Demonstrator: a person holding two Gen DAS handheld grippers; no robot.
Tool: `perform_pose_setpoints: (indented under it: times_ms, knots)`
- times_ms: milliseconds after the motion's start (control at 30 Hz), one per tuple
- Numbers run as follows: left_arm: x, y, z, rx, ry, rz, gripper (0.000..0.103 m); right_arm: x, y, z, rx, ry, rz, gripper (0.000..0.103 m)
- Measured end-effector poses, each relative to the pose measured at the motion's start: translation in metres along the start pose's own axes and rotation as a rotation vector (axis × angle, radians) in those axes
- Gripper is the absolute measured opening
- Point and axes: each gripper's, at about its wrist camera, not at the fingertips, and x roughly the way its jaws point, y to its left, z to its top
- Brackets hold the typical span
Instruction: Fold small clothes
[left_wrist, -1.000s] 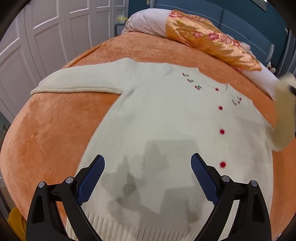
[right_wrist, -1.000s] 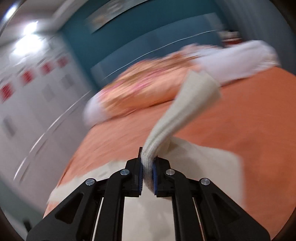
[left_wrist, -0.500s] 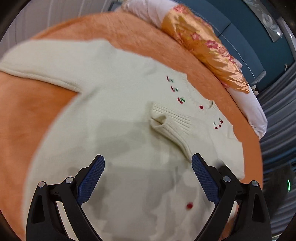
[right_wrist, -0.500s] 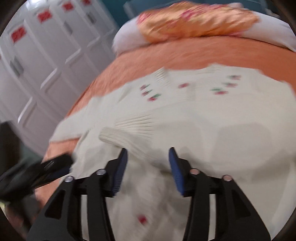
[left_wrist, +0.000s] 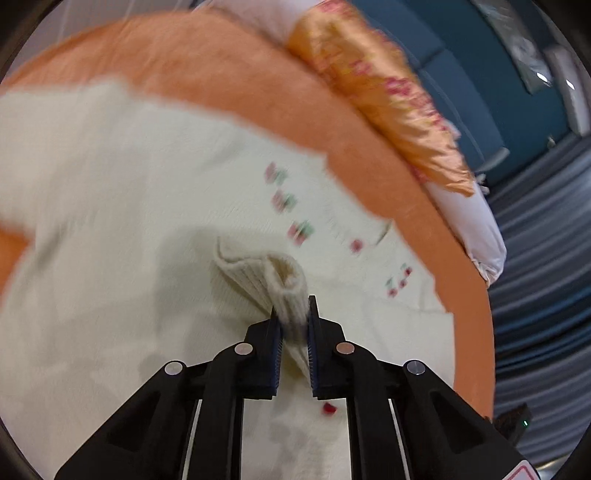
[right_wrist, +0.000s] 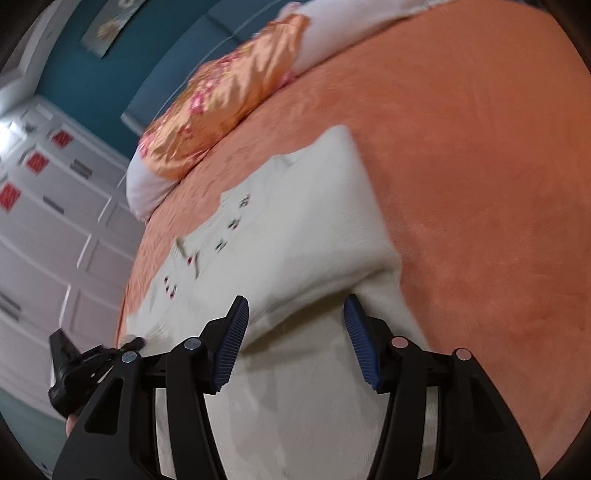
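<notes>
We saw a cream knit cardigan w/ red buttons & small cherry embroidery lying flat on the plush orange bedspread. Our left gripper was pinching the ribbed cuff of the folded-over sleeve, cuff bunched betw. its blue ridged pads. Our right gripper had fingers spread wide, nothing betw. them, the cardigan's folded edge just ahead.

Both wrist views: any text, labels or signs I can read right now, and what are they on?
No legible text in either view.
Red stickers on the white wardrobe: blurred, unreadable.
Red-edged label on the left tool: cut off at the frame edge, unreadable.
Cardigan: only embroidered cherries, no lettering.
Wall picture: a flower image, no words visible.
</notes>
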Motion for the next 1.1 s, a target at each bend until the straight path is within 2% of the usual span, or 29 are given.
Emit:
perform_pose_setpoints:
  times_ms: [100,200,267,300,333,367,400,433,467,533,633,800,867,933,1033,1100]
  knots:
    - [-0.023,-0.023,0.031,0.091,-0.096,-0.048,0.008,0.004,0.006,0.011,0.026,0.001,0.020,0.013]
    - [-0.053,-0.043,0.054,0.182,-0.225,-0.084,0.008,-0.027,0.045,0.015,-0.101,-0.164,0.120,0.012]
    - [-0.060,-0.037,0.055,0.205,-0.272,-0.055,0.008,-0.031,0.055,0.010,-0.147,-0.199,0.156,0.012]
    - [-0.050,-0.027,0.053,0.195,-0.254,-0.026,0.008,-0.021,0.054,0.007,-0.159,-0.176,0.134,0.011]
    - [-0.036,-0.017,0.051,0.182,-0.218,0.002,0.009,0.000,0.049,0.002,-0.167,-0.111,0.065,0.012]
    - [-0.005,0.005,0.042,0.147,-0.123,0.055,0.009,0.020,0.040,-0.004,-0.169,-0.053,-0.010,0.012]
    - [0.011,0.017,0.035,0.127,-0.069,0.086,0.008,0.039,0.029,-0.010,-0.156,0.010,-0.078,0.011]
    - [0.027,0.029,0.026,0.114,-0.016,0.120,0.008,0.042,0.026,-0.013,-0.159,0.002,-0.070,0.010]
    - [0.038,0.039,0.014,0.122,0.001,0.170,0.009,0.038,0.027,-0.014,-0.170,-0.018,-0.058,0.010]
    - [0.036,0.044,0.002,0.135,-0.048,0.153,0.010,0.031,0.033,-0.013,-0.192,-0.014,-0.074,0.011]
    - [0.036,0.048,-0.001,0.105,-0.061,0.139,0.011,0.018,0.042,-0.019,-0.258,-0.019,-0.121,0.013]
    - [0.039,0.054,-0.011,0.142,-0.124,0.151,0.016,-0.008,0.059,-0.036,-0.338,-0.121,-0.204,0.014]
    - [0.037,0.055,-0.014,0.133,-0.140,0.142,0.016,-0.001,0.085,-0.035,-0.435,-0.148,-0.211,0.014]
    - [0.038,0.056,-0.014,0.130,-0.143,0.135,0.016,0.018,0.104,-0.031,-0.516,-0.118,-0.228,0.014]
    - [0.037,0.060,-0.015,0.120,-0.151,0.112,0.017,0.044,0.089,-0.019,-0.479,-0.074,-0.308,0.013]
    - [0.037,0.062,-0.015,0.111,-0.156,0.094,0.017,0.037,0.065,-0.013,-0.403,-0.097,-0.334,0.006]
